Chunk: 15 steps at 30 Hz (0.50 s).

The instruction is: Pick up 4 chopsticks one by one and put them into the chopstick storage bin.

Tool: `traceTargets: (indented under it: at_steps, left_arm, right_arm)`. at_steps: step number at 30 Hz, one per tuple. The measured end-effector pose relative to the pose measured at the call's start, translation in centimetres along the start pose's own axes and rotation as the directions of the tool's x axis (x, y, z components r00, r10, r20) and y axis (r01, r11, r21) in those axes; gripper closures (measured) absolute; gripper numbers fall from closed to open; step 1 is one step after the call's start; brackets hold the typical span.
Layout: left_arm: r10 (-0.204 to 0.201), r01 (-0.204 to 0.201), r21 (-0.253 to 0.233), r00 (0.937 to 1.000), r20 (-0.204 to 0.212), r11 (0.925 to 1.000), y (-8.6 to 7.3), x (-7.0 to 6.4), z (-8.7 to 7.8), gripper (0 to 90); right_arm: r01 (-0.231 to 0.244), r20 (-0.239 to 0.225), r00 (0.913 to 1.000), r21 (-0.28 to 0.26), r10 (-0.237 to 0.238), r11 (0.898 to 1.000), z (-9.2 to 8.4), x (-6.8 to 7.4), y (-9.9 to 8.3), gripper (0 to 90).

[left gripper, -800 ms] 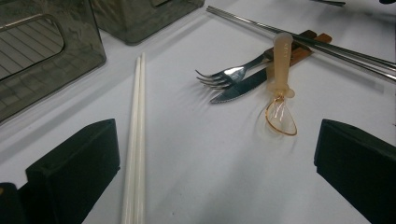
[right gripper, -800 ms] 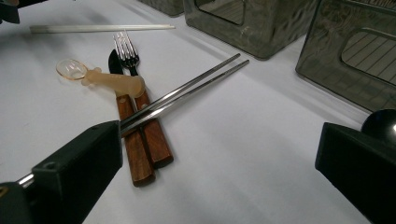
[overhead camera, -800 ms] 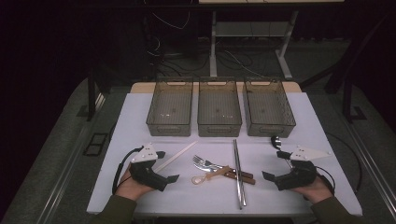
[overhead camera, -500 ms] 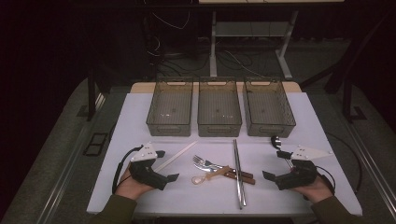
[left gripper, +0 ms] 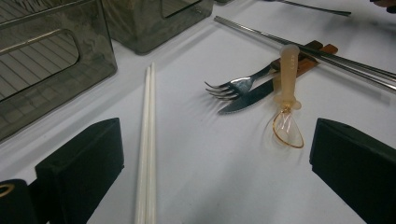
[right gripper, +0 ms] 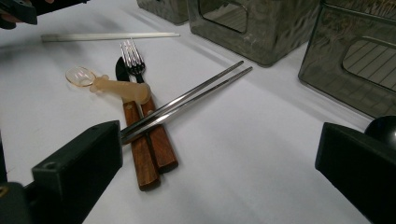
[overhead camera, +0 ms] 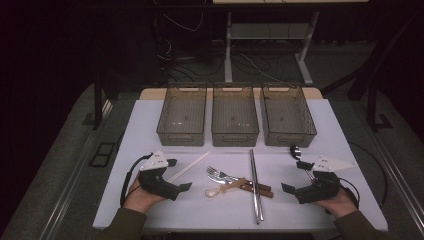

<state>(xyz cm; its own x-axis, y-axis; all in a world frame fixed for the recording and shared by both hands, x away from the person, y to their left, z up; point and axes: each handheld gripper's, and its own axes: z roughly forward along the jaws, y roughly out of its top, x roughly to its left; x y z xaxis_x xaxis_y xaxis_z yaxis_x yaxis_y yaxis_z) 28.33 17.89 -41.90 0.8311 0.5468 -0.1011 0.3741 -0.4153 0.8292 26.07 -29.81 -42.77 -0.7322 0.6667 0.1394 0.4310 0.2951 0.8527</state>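
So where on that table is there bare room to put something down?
Bare mat lies along the near edge between the left tool and right tool, and beside the white chopsticks. It is crowded where fork, spoon and steel chopsticks overlap.

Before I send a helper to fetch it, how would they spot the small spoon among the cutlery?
On the white table, look in front of the middle bin, at the cutlery pile between the two grippers. The small spoon lies across the wooden handles of the fork and knife. Alone there, it has a pale beige handle and a clear amber bowl.
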Motion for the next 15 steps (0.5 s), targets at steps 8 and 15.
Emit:
traceTargets:
  at_steps: [8,15]
  left_arm:
    - [-0.012,0.012,0.002,0.9999,-0.006,0.9999,0.26,0.3,0.35,4.0]
    - [-0.028,0.028,-0.021,0.9995,-0.015,0.9994,0.51,0.61,0.53,10.1]
  right_arm:
    - [0.001,-0.001,1.0,-0.002,-0.001,1.0,0.03,-0.09,0.06,0.8]
    - [-0.003,-0.002,1.0,0.005,0.003,1.0,0.02,-0.16,0.05,0.7]
